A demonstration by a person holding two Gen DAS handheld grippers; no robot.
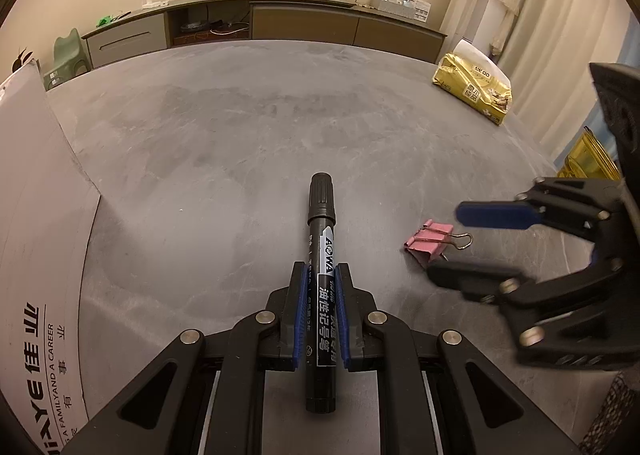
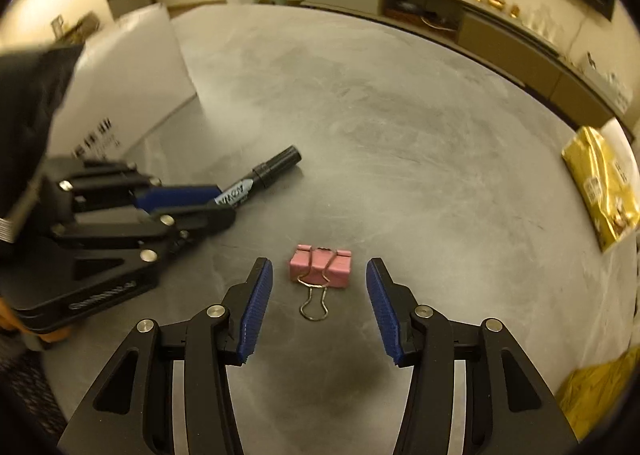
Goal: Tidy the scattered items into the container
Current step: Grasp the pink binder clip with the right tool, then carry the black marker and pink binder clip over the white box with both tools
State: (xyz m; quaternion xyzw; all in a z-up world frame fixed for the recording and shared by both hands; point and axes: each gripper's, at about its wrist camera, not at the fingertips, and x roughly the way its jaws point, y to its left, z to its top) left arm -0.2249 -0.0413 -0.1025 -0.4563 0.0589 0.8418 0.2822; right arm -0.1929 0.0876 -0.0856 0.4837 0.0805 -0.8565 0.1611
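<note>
My left gripper (image 1: 321, 275) is shut on a black marker (image 1: 321, 239), whose cap end points away from me over the grey table (image 1: 224, 127). The right wrist view shows that marker (image 2: 276, 167) held by the left gripper (image 2: 222, 201) at the left. A pink binder clip (image 2: 320, 266) lies on the table between the blue pads of my right gripper (image 2: 319, 277), which is open and not touching it. From the left wrist view the pink clip (image 1: 428, 241) lies between the fingers of the right gripper (image 1: 444, 243). A white box (image 1: 38, 215) stands at the left.
The white box (image 2: 128, 75) has printed text on its side. A gold bag (image 1: 476, 89) lies at the table's far right edge, also the gold bag (image 2: 600, 183) in the right wrist view. A long sideboard (image 1: 264, 27) with small items runs behind the table.
</note>
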